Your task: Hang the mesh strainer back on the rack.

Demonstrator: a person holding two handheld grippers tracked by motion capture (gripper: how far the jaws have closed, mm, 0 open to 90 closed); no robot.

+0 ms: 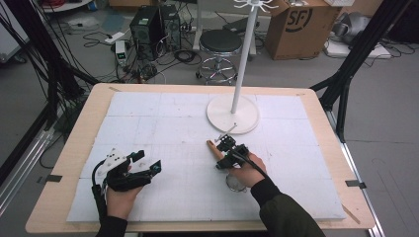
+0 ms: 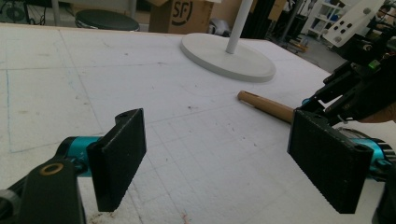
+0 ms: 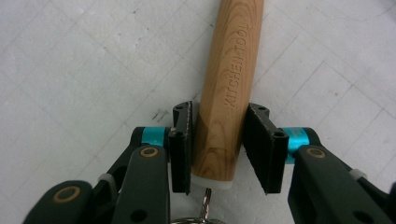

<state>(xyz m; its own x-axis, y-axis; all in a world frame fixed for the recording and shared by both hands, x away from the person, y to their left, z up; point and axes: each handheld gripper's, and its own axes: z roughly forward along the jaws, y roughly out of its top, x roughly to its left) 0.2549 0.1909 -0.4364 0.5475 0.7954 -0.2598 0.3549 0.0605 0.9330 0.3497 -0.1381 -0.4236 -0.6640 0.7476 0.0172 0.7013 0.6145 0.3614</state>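
A kitchen tool with a pale wooden handle (image 3: 224, 93), engraved "KITCHEN TOOL", lies between the jaws of my right gripper (image 3: 218, 140), whose black pads sit against both sides of the handle. From above, the handle's tip (image 1: 211, 144) pokes out to the left of the right gripper (image 1: 224, 147), and a round metal head (image 1: 236, 183) shows under the hand. In the left gripper view the handle (image 2: 266, 106) points toward the white stand. My left gripper (image 1: 149, 161) rests at the front left with its jaws wide apart (image 2: 224, 154) and nothing between them.
A white stand (image 1: 232, 114) with a round base and tall pole sits at the back centre of the white board (image 1: 148, 118). The wooden table edge (image 1: 74, 148) frames the board. Beyond the table are a stool (image 1: 220, 44) and a cardboard box (image 1: 301, 24).
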